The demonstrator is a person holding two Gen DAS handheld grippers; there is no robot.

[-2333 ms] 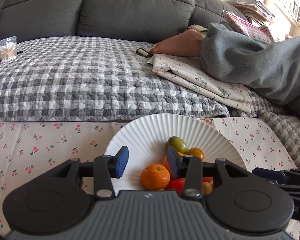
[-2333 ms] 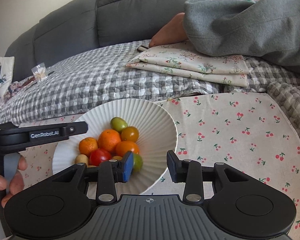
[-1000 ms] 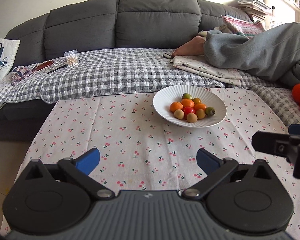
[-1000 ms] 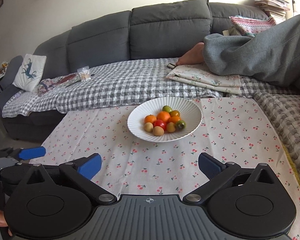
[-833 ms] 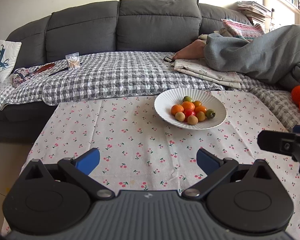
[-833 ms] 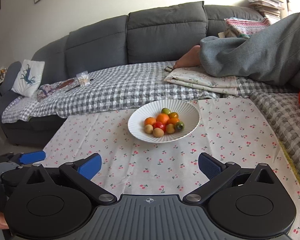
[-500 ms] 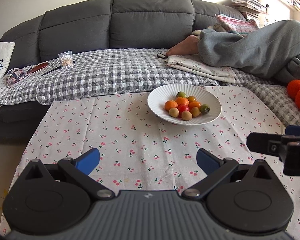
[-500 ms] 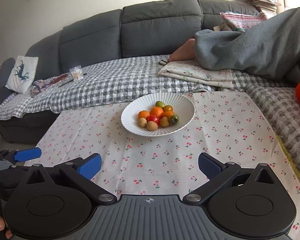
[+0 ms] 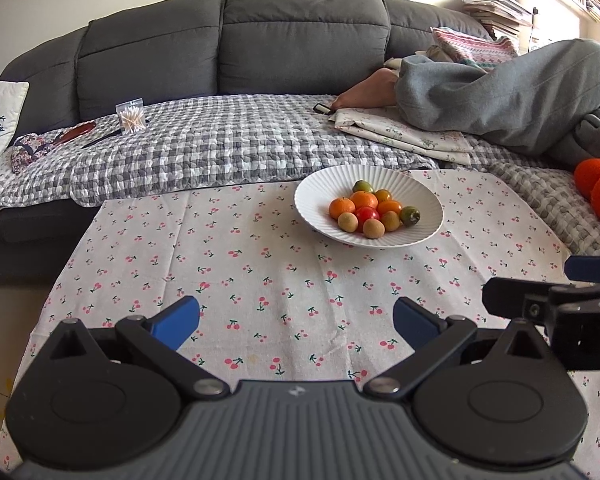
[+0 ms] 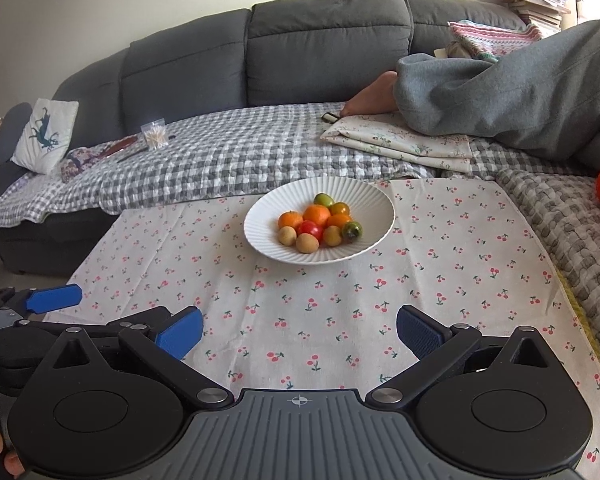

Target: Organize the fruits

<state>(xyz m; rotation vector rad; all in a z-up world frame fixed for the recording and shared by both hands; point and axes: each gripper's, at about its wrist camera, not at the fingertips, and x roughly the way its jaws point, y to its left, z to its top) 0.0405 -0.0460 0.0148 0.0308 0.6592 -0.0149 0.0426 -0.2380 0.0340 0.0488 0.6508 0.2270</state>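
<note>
Left wrist view: left gripper (image 9: 296, 318) hovering above the cherry-print tablecloth (image 9: 260, 280), jaws spread wide, gripping nothing. White ridged bowl (image 9: 316, 190) resting well ahead and slightly right of the fingertips, holding the fruits (image 9: 372, 212) piled together. Right wrist view: right gripper (image 10: 300, 330) likewise gaping and empty, bowl (image 10: 268, 208) lying well ahead, almost centred between the fingers, fruits (image 10: 320, 224) inside it.

Both wrist views toward bowl (image 9: 428, 216)
</note>
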